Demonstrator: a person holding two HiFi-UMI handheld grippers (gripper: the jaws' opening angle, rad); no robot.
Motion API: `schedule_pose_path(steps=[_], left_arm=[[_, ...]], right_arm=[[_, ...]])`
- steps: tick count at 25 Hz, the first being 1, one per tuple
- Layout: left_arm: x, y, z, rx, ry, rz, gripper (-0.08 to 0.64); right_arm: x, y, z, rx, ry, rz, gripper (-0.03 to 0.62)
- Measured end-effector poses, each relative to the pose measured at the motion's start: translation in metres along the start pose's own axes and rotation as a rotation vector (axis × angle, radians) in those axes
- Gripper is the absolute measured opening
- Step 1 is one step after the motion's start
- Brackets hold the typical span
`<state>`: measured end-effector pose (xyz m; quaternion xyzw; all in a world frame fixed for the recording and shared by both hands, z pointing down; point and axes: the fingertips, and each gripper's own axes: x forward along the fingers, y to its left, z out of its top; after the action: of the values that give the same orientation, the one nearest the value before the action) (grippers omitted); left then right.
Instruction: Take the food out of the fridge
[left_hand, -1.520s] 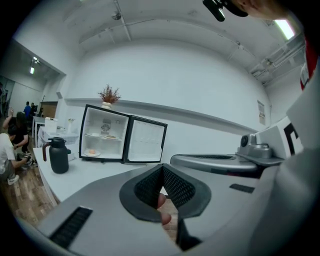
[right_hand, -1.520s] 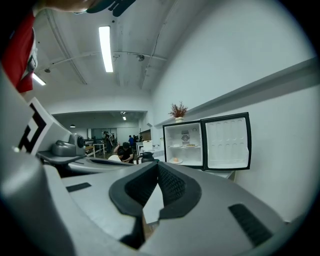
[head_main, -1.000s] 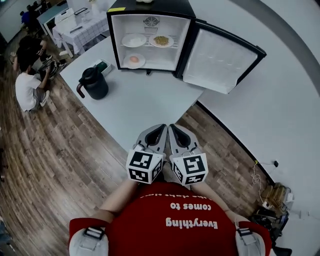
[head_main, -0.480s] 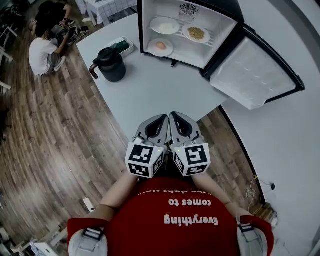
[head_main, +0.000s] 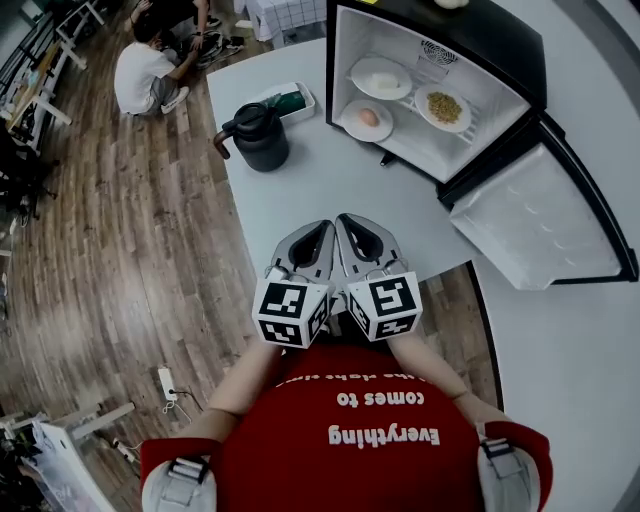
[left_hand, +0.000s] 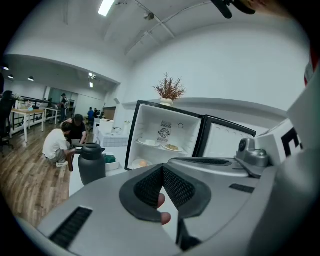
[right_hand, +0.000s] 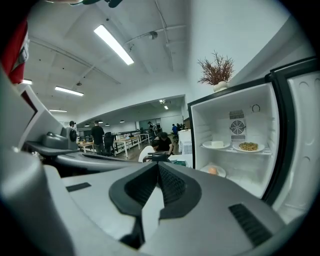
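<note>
A small black fridge (head_main: 340, 60) stands open on the white table (head_main: 300, 200), its door (head_main: 545, 225) swung out to the right. The upper shelf carries a plate of white food (head_main: 380, 77) and a plate of yellowish food (head_main: 444, 106). Below them lies a plate with an orange lump (head_main: 367, 119). My left gripper (head_main: 320, 228) and right gripper (head_main: 346, 221) sit side by side over the table's near edge, close to my chest and well short of the fridge. Both are shut and empty. The left gripper (left_hand: 162, 167) and the right gripper (right_hand: 158, 164) both face the fridge.
A black jug (head_main: 260, 137) stands left of the fridge, with a white tray (head_main: 285, 100) behind it. A person (head_main: 140, 75) crouches on the wooden floor at upper left. A dried plant (left_hand: 170, 90) tops the fridge. A power strip (head_main: 167, 382) lies on the floor.
In the head view the fridge and table have swung from top centre to top right, and more floor shows at left. Both grippers stay together and shut in front of my chest.
</note>
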<state>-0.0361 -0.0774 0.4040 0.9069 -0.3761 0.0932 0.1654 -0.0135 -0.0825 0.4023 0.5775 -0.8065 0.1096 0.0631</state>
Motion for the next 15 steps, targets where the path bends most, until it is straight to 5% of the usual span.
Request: schedule_pose_path(steps=[7, 15], left_arm=[[0.051, 0.002, 0.007, 0.004, 0.002, 0.064, 0.003], [0.108, 0.004, 0.017, 0.009, 0.001, 0.088, 0.003]], right_arm=[[0.020, -0.055, -0.003, 0.053, 0.026, 0.071, 0.015], [0.036, -0.151, -0.007, 0.171, 0.044, -0.043, 0.047]])
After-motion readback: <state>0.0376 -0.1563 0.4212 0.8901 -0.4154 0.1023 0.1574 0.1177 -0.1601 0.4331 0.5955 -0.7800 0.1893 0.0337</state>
